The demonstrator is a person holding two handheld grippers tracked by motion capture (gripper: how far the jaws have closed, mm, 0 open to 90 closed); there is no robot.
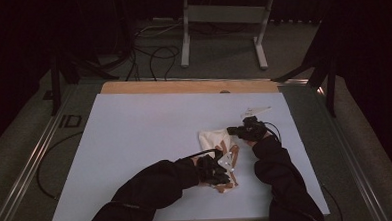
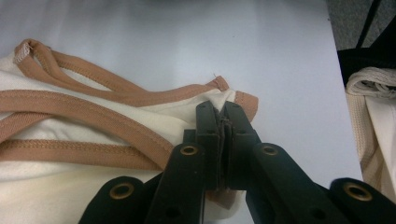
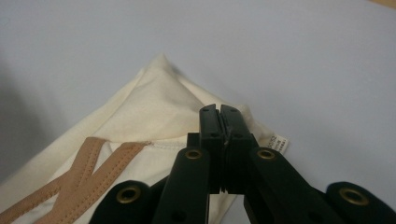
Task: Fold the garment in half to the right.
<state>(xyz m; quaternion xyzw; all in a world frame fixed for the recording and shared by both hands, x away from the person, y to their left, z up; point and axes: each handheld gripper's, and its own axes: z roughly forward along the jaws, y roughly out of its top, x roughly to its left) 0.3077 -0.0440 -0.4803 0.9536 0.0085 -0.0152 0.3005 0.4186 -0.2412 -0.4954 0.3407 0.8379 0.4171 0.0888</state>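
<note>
Left gripper [image 1: 225, 165] jaws pinched tight on garment [image 1: 216, 142] edge, right at the tan trim [image 2: 116, 133]; fabric is caught between the jaws in the left gripper view. Right gripper [image 1: 236, 130] jaws also clamped together on the cream cloth, just beside a small white label [image 3: 279, 142] at 3 o'clock of the jaws.

Count: 1 garment, cream with tan trim, 2 grippers, both on it. Trim bands in the left gripper view: several overlapping strips running off toward 9 o'clock; exact number unclear. Right gripper view shows 2 tan strips [image 3: 95, 163] meeting in a V at 8 o'clock of the jaws.

Garment sits bunched on the white sheet [image 1: 135, 138], right of table centre, between the two grippers: left one at its 6 o'clock end, right one at its 2 o'clock corner. 2 dark sleeves [image 1: 152, 185] come in from 6 o'clock
</note>
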